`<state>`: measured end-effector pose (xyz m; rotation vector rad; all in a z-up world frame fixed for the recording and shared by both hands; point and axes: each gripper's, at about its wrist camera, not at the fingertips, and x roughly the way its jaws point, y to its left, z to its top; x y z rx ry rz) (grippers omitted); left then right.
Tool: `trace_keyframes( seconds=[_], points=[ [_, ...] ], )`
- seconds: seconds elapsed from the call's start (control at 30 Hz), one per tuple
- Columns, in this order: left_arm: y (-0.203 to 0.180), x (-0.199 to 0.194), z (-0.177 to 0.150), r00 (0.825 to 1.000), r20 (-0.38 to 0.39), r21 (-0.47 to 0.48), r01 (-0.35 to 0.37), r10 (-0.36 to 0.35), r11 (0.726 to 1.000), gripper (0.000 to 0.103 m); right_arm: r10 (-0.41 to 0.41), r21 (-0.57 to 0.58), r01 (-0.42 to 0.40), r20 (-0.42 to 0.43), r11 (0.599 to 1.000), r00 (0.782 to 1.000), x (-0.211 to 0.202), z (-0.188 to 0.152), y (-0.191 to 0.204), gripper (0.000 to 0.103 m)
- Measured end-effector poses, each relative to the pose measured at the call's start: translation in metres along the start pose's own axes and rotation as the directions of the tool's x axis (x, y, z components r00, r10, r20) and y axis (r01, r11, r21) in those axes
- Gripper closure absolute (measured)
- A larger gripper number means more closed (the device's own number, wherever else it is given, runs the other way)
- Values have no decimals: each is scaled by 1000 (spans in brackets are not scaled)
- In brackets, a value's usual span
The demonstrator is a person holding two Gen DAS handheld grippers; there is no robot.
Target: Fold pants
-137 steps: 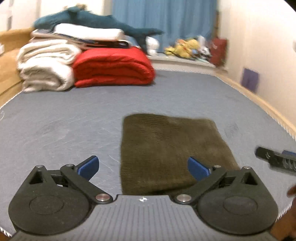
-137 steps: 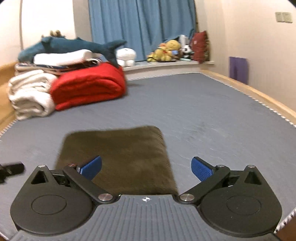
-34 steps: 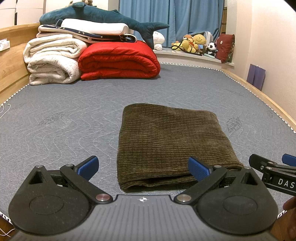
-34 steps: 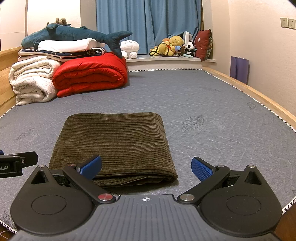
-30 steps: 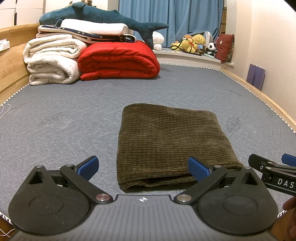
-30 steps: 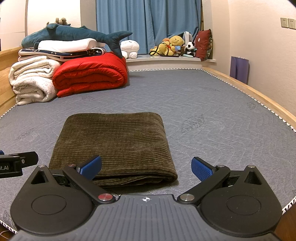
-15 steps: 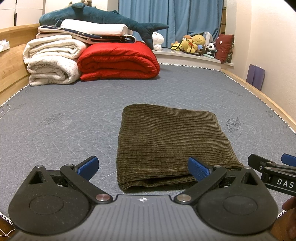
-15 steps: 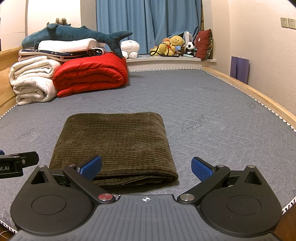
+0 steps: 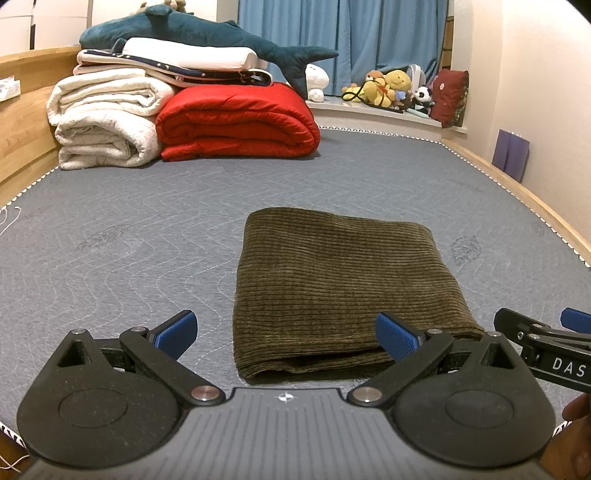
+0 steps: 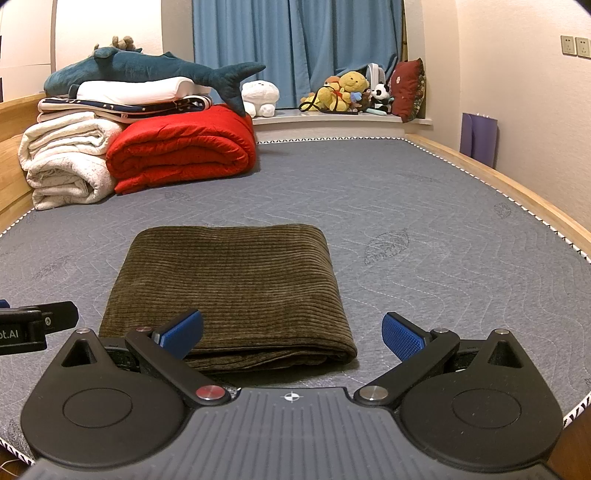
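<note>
Olive-brown corduroy pants lie folded into a flat rectangle on the grey mattress, close to its near edge. My left gripper is open, held just short of the pants' near fold, with nothing between its blue pads. In the right wrist view the same folded pants sit ahead and slightly left. My right gripper is open too and holds nothing. Each gripper shows at the edge of the other's view: the right gripper and the left gripper.
Folded white blankets, a red duvet and a blue plush shark are stacked at the far left of the mattress. Plush toys line the window ledge. A wooden bed rail runs along the right.
Since 4.6 s ago both views have settled from blurred motion into a steady pose facing the folded pants. Over the last second nothing has visibly moved.
</note>
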<state>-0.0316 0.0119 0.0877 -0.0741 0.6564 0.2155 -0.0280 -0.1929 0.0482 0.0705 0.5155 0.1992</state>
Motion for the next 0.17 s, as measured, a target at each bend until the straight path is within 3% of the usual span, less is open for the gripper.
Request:
trace_keyframes(
  seconds=[0.17],
  points=[
    [0, 0, 0, 1000, 3, -7, -6, 6, 1000, 0, 0, 1, 0, 0, 1000, 1000, 0, 0, -1, 1]
  ],
)
